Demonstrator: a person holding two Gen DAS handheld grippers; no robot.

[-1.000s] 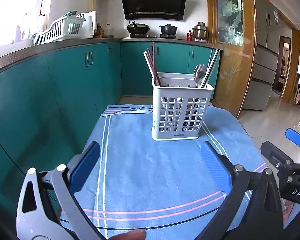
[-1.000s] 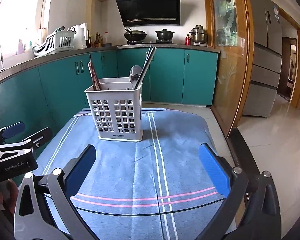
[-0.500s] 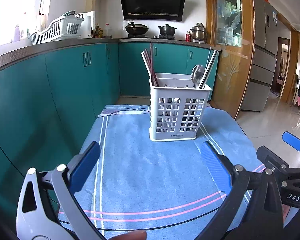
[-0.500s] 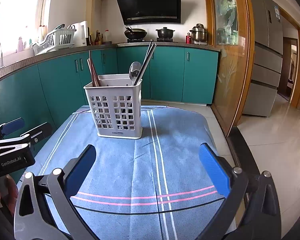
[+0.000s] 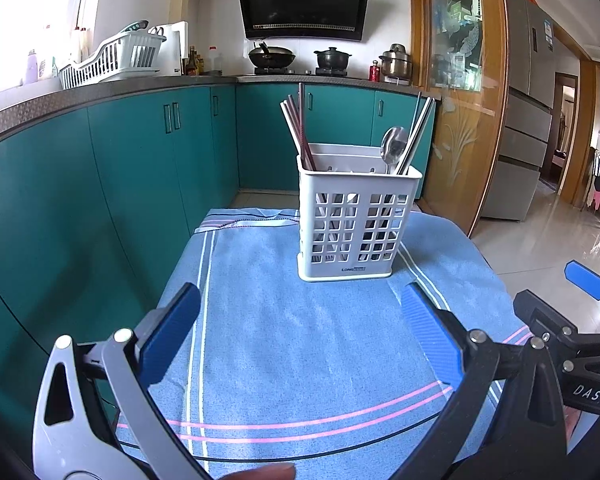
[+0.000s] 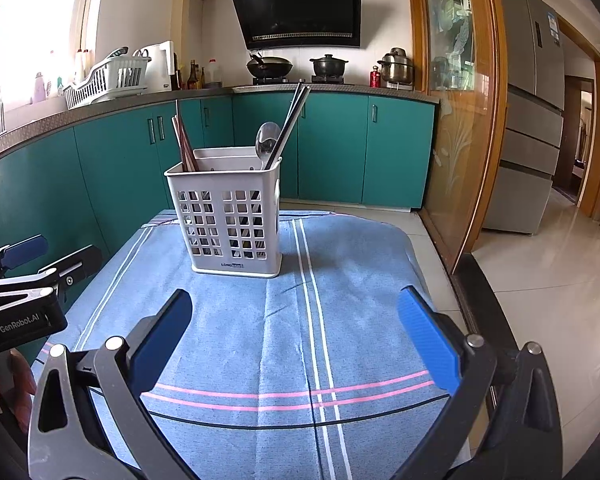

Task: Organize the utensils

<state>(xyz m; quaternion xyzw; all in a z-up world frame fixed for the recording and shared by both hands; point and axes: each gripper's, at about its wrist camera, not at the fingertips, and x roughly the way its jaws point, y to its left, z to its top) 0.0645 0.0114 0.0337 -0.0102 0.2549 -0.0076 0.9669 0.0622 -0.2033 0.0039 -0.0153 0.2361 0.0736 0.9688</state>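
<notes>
A white slotted utensil caddy point(image 5: 356, 224) point(image 6: 230, 216) stands upright on a blue striped cloth point(image 5: 300, 344) point(image 6: 284, 332). Reddish chopsticks point(image 5: 296, 128) point(image 6: 182, 142) lean in its left compartment. A metal spoon point(image 5: 394, 146) point(image 6: 267, 140) and steel chopsticks point(image 5: 418, 128) point(image 6: 292, 120) lean in its right one. My left gripper point(image 5: 300, 332) is open and empty, well short of the caddy. My right gripper point(image 6: 296, 332) is likewise open and empty, near the cloth's front. Each gripper shows at the other view's edge.
Teal cabinets point(image 5: 132, 168) run along the left and back under a counter with a white dish rack point(image 5: 112, 60), a wok point(image 5: 271, 56) and pots. A glass door with a wood frame point(image 6: 460, 120) stands right. The cloth's right edge drops to tiled floor point(image 6: 560, 280).
Both views have tilted slightly upward, so the caddy sits a little higher in each frame. Both grippers stay open and empty; nothing on the cloth has moved.
</notes>
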